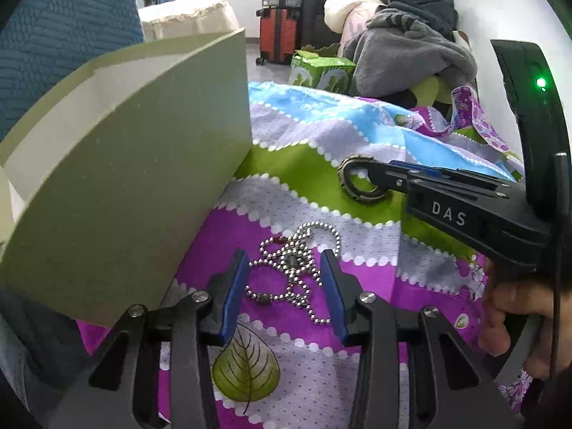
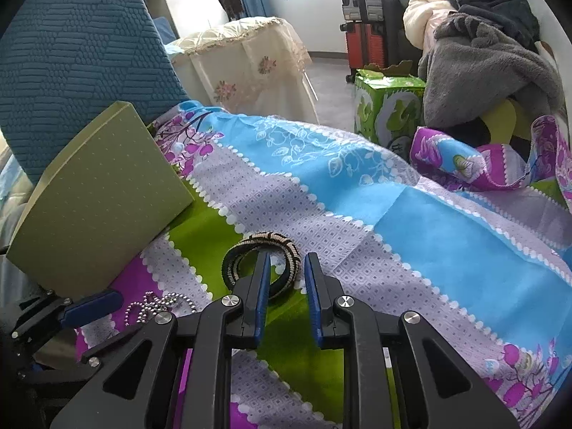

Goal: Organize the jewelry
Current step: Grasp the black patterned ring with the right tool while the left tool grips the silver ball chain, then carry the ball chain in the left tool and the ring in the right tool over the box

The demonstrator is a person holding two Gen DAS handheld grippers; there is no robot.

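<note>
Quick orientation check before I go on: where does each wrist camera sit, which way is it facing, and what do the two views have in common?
Left wrist: on the left gripper, angled down at the ball chain lying between its fingers; the right gripper and a hand show at right.
Right wrist: on the right gripper, angled down at the bangle; the left gripper shows at lower left.
Shared: ball chain, bangle, green box, patterned cloth.
</note>
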